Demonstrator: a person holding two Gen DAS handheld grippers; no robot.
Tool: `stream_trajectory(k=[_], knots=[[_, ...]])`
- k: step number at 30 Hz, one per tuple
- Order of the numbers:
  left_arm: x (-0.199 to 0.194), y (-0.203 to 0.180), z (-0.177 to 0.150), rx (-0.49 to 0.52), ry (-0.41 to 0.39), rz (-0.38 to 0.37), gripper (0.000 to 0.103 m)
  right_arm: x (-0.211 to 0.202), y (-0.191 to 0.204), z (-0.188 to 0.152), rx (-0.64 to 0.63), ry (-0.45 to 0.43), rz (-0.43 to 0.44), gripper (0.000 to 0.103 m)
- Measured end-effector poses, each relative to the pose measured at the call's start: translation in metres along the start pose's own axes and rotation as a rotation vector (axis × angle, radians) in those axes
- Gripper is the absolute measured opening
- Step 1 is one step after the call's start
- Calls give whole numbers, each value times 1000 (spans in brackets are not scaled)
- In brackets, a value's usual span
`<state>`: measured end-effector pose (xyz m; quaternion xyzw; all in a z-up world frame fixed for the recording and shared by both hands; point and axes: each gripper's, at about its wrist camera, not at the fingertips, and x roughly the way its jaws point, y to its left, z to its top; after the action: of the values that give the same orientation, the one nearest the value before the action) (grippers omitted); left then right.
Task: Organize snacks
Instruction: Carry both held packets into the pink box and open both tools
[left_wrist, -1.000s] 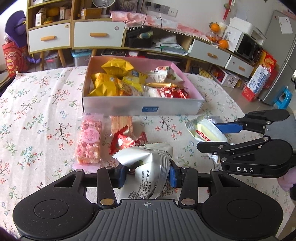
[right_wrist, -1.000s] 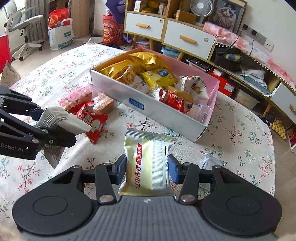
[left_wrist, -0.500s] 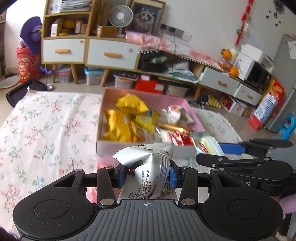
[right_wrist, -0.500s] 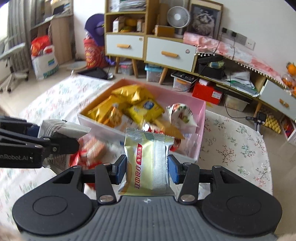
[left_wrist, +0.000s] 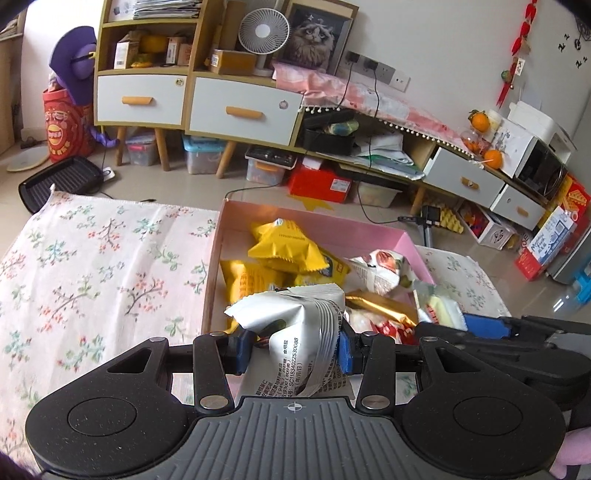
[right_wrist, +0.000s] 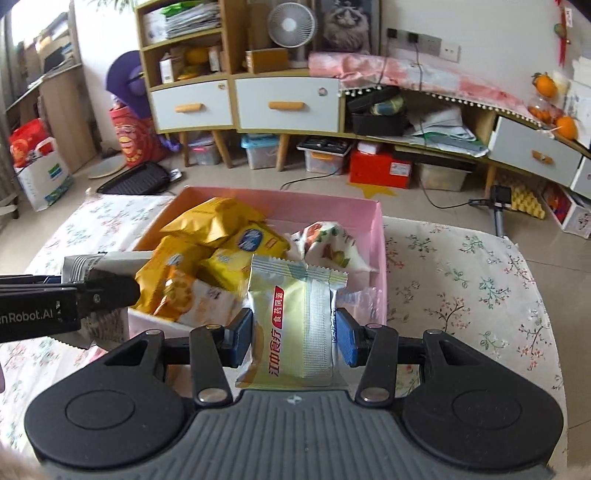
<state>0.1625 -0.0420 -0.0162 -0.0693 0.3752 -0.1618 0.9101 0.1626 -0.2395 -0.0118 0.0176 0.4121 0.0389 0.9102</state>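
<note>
Grippers have both been lifted off the tabletop and carried toward the pink box within the last second; a second ago the loose snacks at the box front were in full view, now they are hidden beneath the grippers.

Left wrist view, left to right: floral tabletop (left_wrist: 92, 266) at 9 o'clock, pink box (left_wrist: 410, 242) at 12 o'clock, right gripper's dark body (left_wrist: 517, 332) entering at 3 o'clock. Left gripper (left_wrist: 291, 349) is closed partway on a crumpled silver packet (left_wrist: 295, 317), blue pads pressed into both sides, packet held above the box's near edge. Yellow bags (left_wrist: 284, 247) are piled inside at 12 o'clock.

Right wrist view, left to right: left gripper's arm with the silver packet (right_wrist: 81, 264) at 9 o'clock, over the box's left near corner. Right gripper (right_wrist: 293, 341) is closed partway on a pale yellow-green packet (right_wrist: 291, 325) with red lettering, held upright, just short of or over the near wall of the pink box (right_wrist: 380, 240); which cannot be told. White fruit-print bag (right_wrist: 328, 247) lies at 1 o'clock inside.

Judgement: transport is nearly done; both packets are judged ready to be released into the box. Further packets may be left on the tabletop, out of sight.
</note>
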Motion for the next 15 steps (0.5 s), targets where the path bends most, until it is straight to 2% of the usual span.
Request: stream_trajectory(k=[15], knots=[[47,0,27,31,2,-23,41,27,-8,23,57,-4,-101,44]])
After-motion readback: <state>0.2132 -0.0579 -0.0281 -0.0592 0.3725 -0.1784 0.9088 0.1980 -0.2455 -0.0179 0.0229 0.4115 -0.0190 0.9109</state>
